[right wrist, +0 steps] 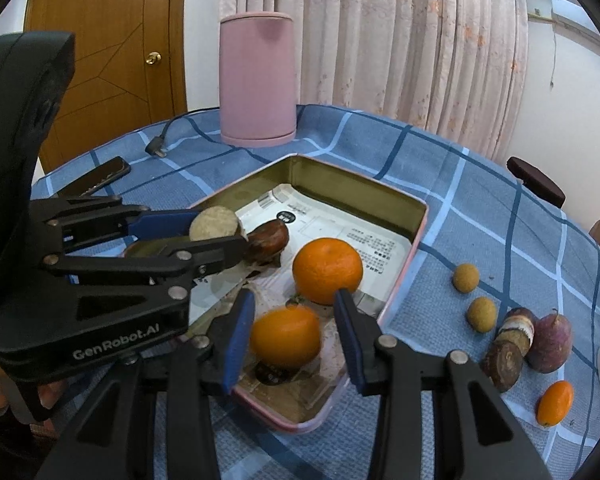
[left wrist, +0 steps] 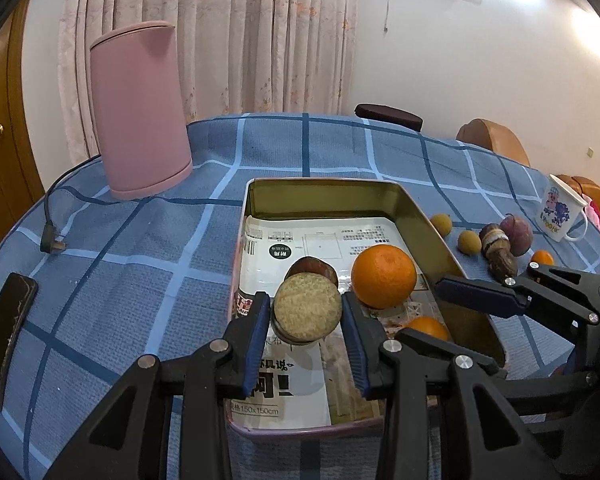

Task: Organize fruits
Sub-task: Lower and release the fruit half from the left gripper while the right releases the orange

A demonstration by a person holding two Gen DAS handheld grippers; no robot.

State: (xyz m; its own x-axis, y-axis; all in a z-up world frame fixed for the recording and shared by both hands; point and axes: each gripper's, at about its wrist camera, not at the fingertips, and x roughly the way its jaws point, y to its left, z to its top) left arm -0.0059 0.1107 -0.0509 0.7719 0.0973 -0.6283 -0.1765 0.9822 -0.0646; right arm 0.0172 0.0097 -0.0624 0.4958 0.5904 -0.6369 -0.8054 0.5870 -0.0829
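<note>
An open metal tin [left wrist: 324, 184] lined with printed paper lies on the blue checked cloth. In it are a large orange [left wrist: 384, 276] and a dark brown fruit piece [left wrist: 312, 270]. My left gripper [left wrist: 305, 305] is shut on a round brown piece with a pale cut face [left wrist: 308, 308] and holds it over the tin's near-left part. In the right wrist view my right gripper [right wrist: 294, 300] is shut on a small orange [right wrist: 286, 336], low over the tin's [right wrist: 360, 184] near end, in front of the large orange [right wrist: 327, 270]. The left gripper [right wrist: 216, 236] shows at the left there.
On the cloth right of the tin lie two small tan round fruits [right wrist: 465, 277], brown cut pieces [right wrist: 508, 344], a purple fruit [right wrist: 550, 342] and a small oval orange fruit [right wrist: 555, 403]. A mug [left wrist: 562, 212] stands far right. A pink kettle [left wrist: 140, 112], its plug [left wrist: 52, 240] and a phone [left wrist: 8, 336] are left.
</note>
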